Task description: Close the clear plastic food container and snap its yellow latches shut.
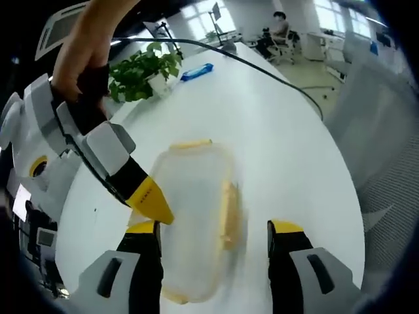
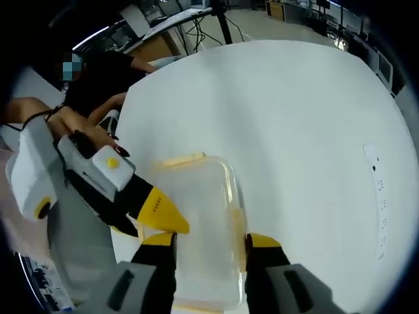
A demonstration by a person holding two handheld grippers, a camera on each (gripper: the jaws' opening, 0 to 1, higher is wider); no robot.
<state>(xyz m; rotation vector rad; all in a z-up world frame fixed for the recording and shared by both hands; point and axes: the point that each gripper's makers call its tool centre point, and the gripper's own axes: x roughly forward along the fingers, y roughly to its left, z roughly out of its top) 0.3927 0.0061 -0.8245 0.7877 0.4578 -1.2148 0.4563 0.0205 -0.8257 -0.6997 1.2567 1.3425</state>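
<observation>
Clear container (image 1: 193, 222) between left claw (image 1: 215, 237) jaws; white table (image 1: 281, 131) open beyond.

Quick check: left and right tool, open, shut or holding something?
Left tool: open, jaws either side of the clear container, gripping nothing.
Right tool: jaws at the container's sides; whether they grip it cannot be told.

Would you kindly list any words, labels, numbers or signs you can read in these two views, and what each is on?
No text can be read.
Blue packet by the plant: any print is too blurred.
White strip on the table: small dark marks, too small to read.
Clear container: no label visible.
</observation>
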